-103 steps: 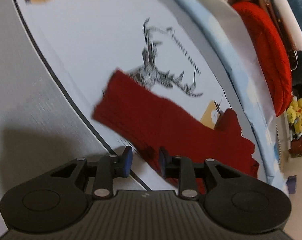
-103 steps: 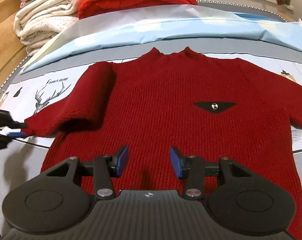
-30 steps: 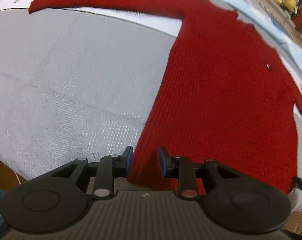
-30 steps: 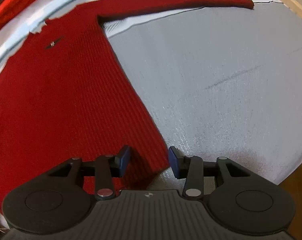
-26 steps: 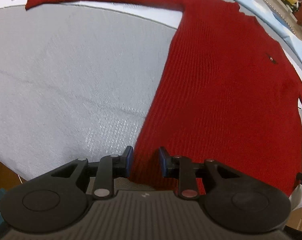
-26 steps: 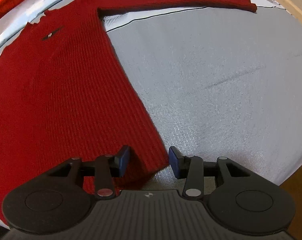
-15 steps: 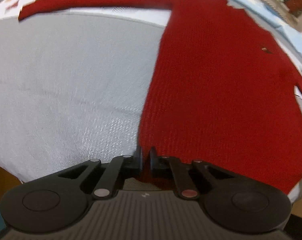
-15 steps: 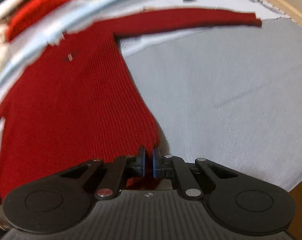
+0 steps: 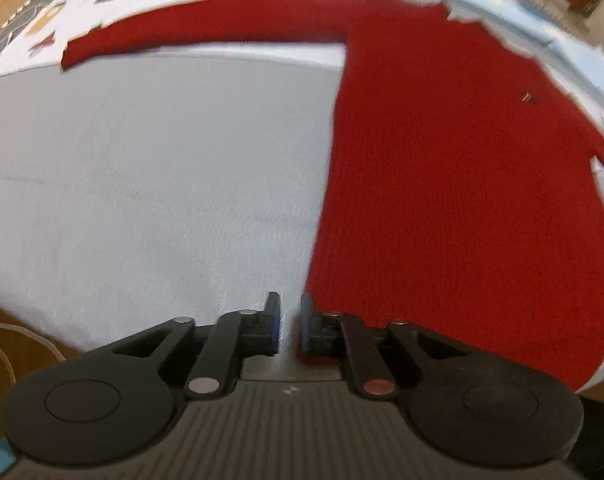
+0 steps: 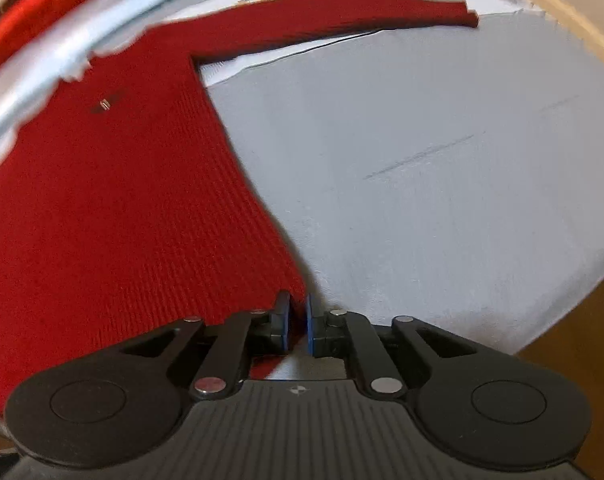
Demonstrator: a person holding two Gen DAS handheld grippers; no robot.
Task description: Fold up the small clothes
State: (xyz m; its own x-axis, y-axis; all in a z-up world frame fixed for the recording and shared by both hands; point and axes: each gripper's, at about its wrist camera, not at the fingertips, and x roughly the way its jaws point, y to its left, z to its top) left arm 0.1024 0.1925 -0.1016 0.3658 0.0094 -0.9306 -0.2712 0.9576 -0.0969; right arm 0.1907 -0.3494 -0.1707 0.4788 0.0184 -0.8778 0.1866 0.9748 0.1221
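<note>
Here the bed (image 10: 442,184), under a grey sheet, fills most of both views, and the red sweater (image 9: 442,184) lies face up and flat across it, both sleeves stretched straight out to the sides and the hem at the near edge. The left gripper (image 9: 289,326) sits at the hem's left corner with its jaws narrow; a slim gap shows between them, and the corner seems to lie against the right pad rather than clearly between the two, so whether it has the cloth cannot be told. The right gripper (image 10: 297,328) is pinched nearly closed on the hem's right corner, red knit showing between its pads.

Judging by this, the step is taking both hem corners to square the sweater up or fold it upward. To do it well, confirm the left pinch catches both layers, then move the corners together at equal height and pace, keeping the hem taut so the knit neither sags nor skews.
</note>
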